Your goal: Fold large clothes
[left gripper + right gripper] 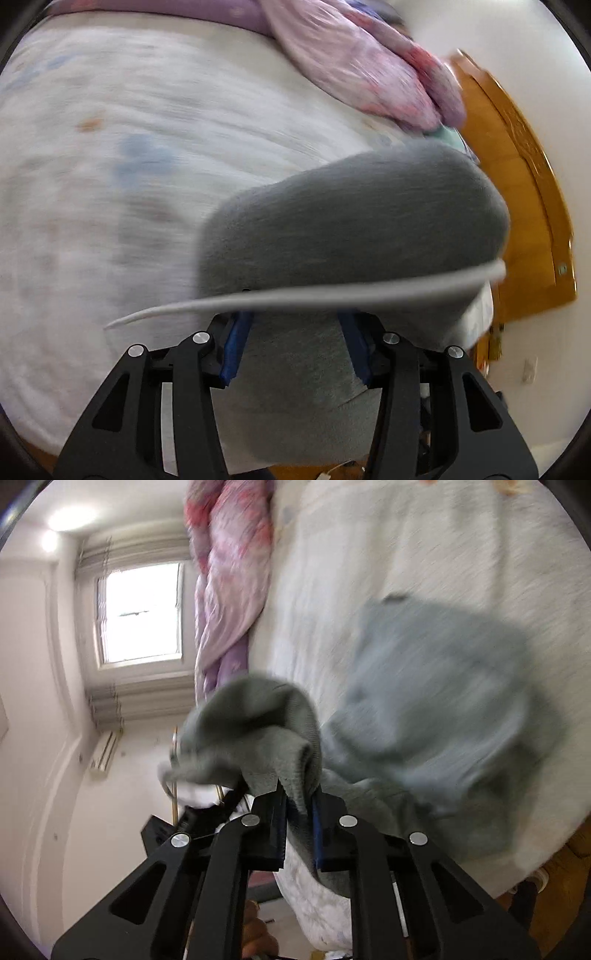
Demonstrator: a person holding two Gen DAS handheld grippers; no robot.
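Note:
A large grey fleece garment (354,221) hangs over a bed with a white sheet (110,184). In the left wrist view my left gripper (295,343) has its blue pads wide apart with grey cloth filling the gap between them, and a hem edge crosses just ahead. In the right wrist view my right gripper (299,827) is closed on a bunched fold of the same garment (443,701), which trails down onto the white sheet (406,554). Both views are blurred by motion.
A pink and purple floral quilt (369,66) lies bunched along the far side of the bed; it also shows in the right wrist view (229,572). A wooden headboard (517,184) stands at the right. A window (140,613) and white walls show on the left.

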